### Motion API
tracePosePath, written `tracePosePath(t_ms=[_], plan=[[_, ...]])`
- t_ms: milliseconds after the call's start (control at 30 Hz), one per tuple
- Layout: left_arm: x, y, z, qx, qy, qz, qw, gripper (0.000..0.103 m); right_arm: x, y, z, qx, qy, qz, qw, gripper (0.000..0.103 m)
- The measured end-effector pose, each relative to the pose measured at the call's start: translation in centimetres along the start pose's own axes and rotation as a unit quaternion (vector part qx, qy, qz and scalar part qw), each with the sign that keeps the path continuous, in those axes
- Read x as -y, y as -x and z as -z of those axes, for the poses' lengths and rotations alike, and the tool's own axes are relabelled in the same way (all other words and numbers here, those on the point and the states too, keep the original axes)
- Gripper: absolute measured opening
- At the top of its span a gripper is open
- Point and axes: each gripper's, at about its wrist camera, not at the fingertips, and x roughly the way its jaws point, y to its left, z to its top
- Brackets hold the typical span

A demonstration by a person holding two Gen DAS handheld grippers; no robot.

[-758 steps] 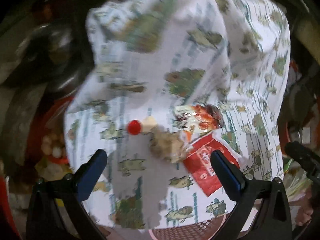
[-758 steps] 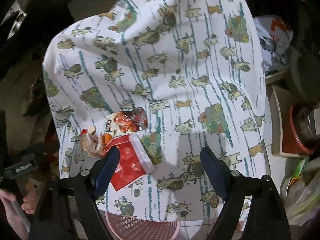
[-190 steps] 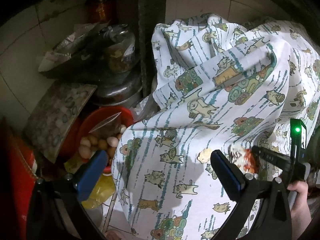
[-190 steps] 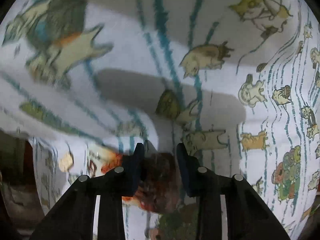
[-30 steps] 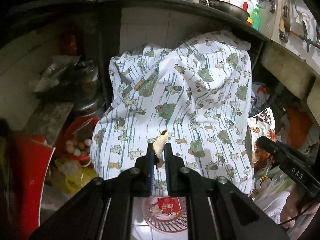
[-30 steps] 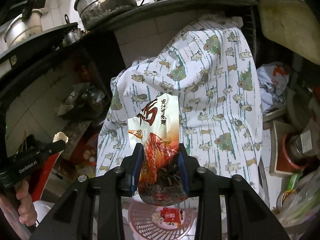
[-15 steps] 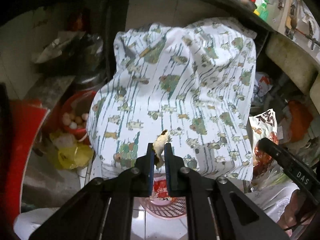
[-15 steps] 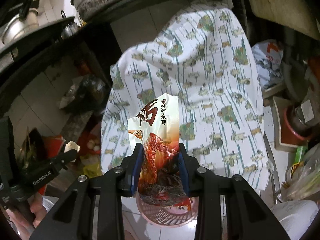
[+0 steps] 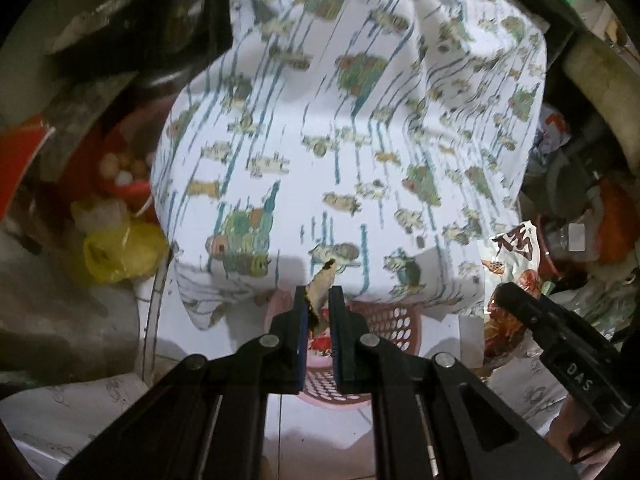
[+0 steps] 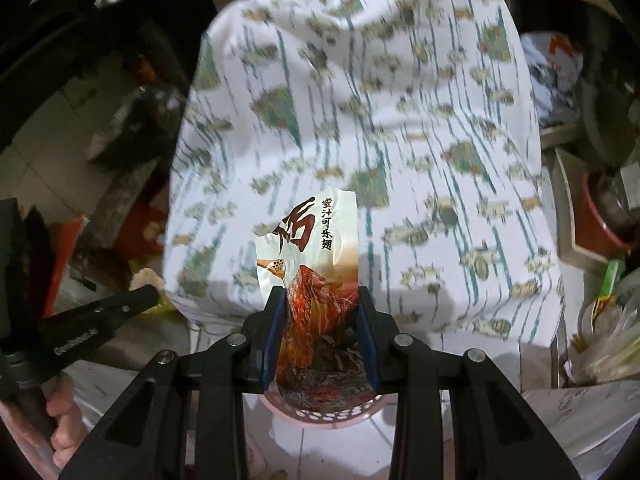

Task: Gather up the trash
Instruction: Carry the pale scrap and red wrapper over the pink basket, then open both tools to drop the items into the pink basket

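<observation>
Left tongs [image 9: 319,308]: closed down to a narrow gap and pinching a small pale scrap [image 9: 320,284] with a dark tip, which stands up between the two pads. Right tongs [image 10: 322,312]: partly closed and clamped on a shiny red and white snack wrapper [image 10: 316,264] printed with dark characters; the wrapper's upper half rises clear above the pads, its lower half fills the gap between them. A pink perforated basket [image 9: 384,320] sits on the pale tiled floor, directly below both tongs in each wrist view; something red lies inside it, seen through the left tongs' gap, too hidden to identify. Behind the basket a white cloth [image 9: 360,120] printed with cartoon animals and teal streaks hangs draped, its lower edge overlapping the basket's far rim. To the left of the cloth: a yellow plastic bag [image 9: 120,252] and a red bowl [image 9: 124,188] holding eggs. Both views show motion blur on the cloth.
</observation>
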Motion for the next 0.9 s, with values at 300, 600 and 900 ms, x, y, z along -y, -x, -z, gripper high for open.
tracePosePath(t_ms=[300,600,900], plan=[[-1.4,-4.2,1.0,-0.059,0.024,0.009,0.998,0.008,1.6,-4.4,1.9,-0.06,-0.032,-0.028,0.997,0.036],[-1.1,-9.2,2.6,-0.128,0.046,0.054,0.9892,0.009,2.0,-11.1,4.8,-0.144,-0.048,-0.038,0.988,0.037],[-0.3,-12.9,4.2,-0.165,0.023,0.025,0.9857,0.008,3.4,-16.4,6.9,-0.207,-0.072,-0.043,0.975,0.037]])
